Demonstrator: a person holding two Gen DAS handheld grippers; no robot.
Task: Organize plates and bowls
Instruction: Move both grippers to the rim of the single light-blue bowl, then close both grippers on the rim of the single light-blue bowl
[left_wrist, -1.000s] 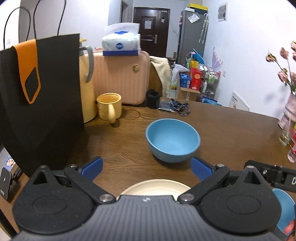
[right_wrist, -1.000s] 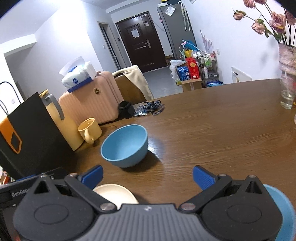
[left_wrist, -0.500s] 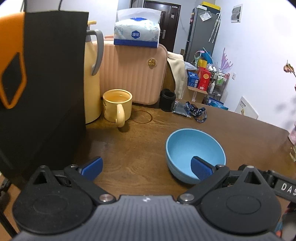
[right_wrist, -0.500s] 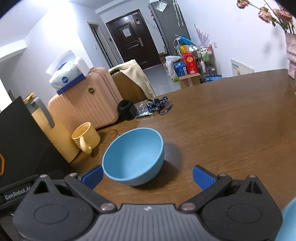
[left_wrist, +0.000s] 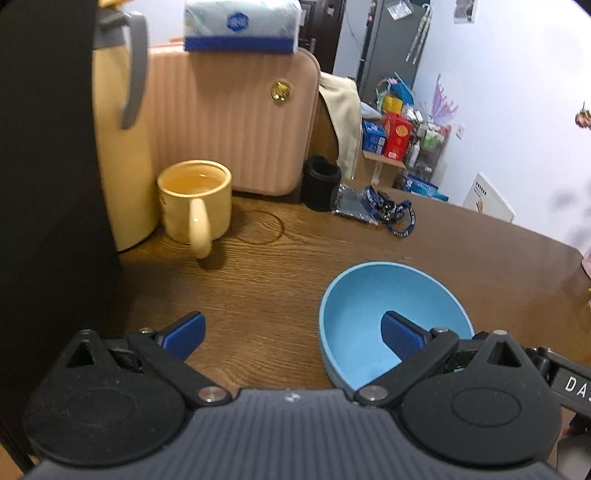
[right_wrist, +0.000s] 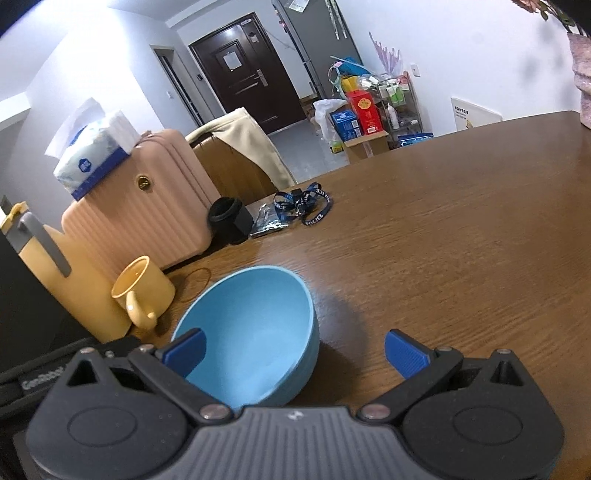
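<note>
One blue bowl (left_wrist: 373, 314) stands on the wooden table (left_wrist: 480, 251), low and right of centre in the left wrist view, low and left of centre in the right wrist view. No plate shows in either view. Also one each: a yellow mug (left_wrist: 195, 201) holding liquid, a yellow flask (left_wrist: 122, 122), a pink suitcase (left_wrist: 236, 122) with a tissue pack (left_wrist: 240, 24) on top, a black cup (left_wrist: 320, 182) and a blue lanyard (left_wrist: 391, 214).

The left gripper (left_wrist: 291, 332) is spread wide and holds nothing; its right finger pad (left_wrist: 400, 338) sits over the bowl's hollow, the left pad over bare wood. Whether the pad touches the bowl cannot be told. The right gripper (right_wrist: 295, 352) is equally wide apart and empty; its left pad (right_wrist: 184, 350) overlaps the bowl's near rim, its right pad hangs over bare table.

A black bag (left_wrist: 48, 184) walls off the left edge of the left view, with flask and mug just beside it in the upper left. The table's right half in the right wrist view is open wood up to its far edge.
</note>
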